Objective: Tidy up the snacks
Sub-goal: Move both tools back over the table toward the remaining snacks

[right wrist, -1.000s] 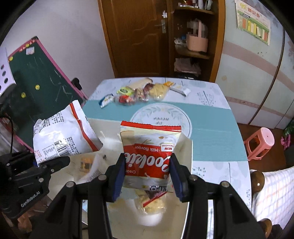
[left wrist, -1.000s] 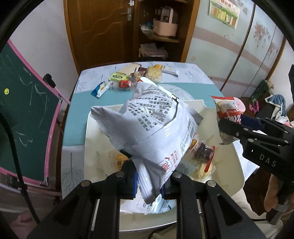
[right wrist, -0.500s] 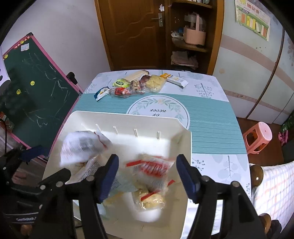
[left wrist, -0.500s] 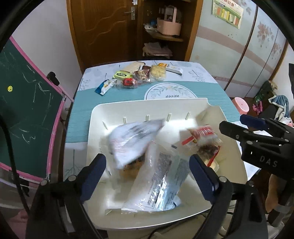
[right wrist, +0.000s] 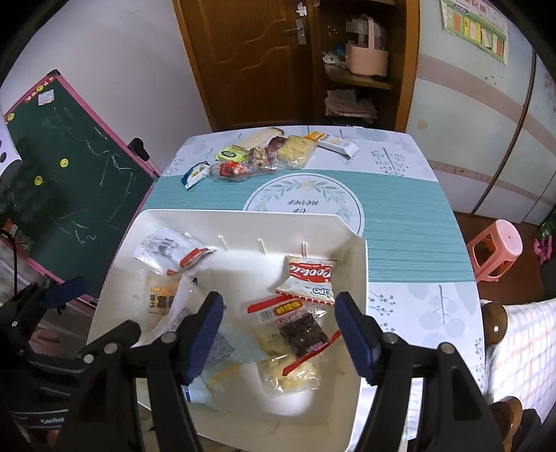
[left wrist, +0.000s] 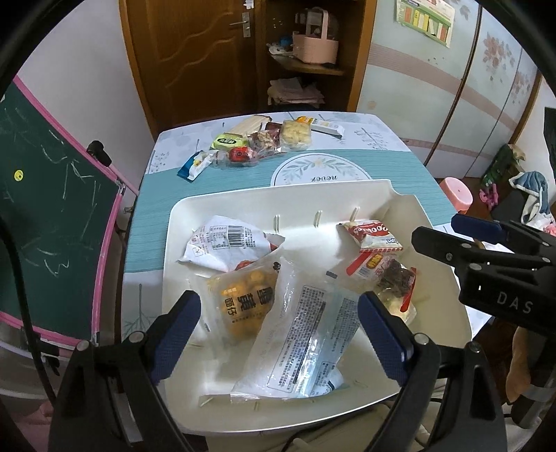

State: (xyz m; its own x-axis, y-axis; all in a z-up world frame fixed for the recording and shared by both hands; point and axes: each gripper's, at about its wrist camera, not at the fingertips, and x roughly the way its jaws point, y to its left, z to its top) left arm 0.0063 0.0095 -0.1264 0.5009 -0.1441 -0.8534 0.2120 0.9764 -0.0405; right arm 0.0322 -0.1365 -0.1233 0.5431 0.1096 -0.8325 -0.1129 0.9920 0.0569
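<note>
Only right view shows stool [right wrist: 495, 245]

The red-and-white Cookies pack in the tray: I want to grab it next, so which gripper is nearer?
Right. The right gripper hovers open just short of the Cookies pack; the left gripper is across the tray.

Far back, a brown wooden door [left wrist: 194, 59] with a metal handle. Right of it, an open wooden shelf unit [left wrist: 305, 69] holding a pink basket [left wrist: 314, 45] and folded papers. Far right, pale blue wardrobe doors [left wrist: 451, 90] with a pink band and a poster [left wrist: 425, 17]. At left, a pink-framed green chalkboard [left wrist: 45, 226]. Pink stool [right wrist: 495, 248] on brown floor at right. Counter [right wrist: 410, 222] covered in teal and floral cloth.
</note>
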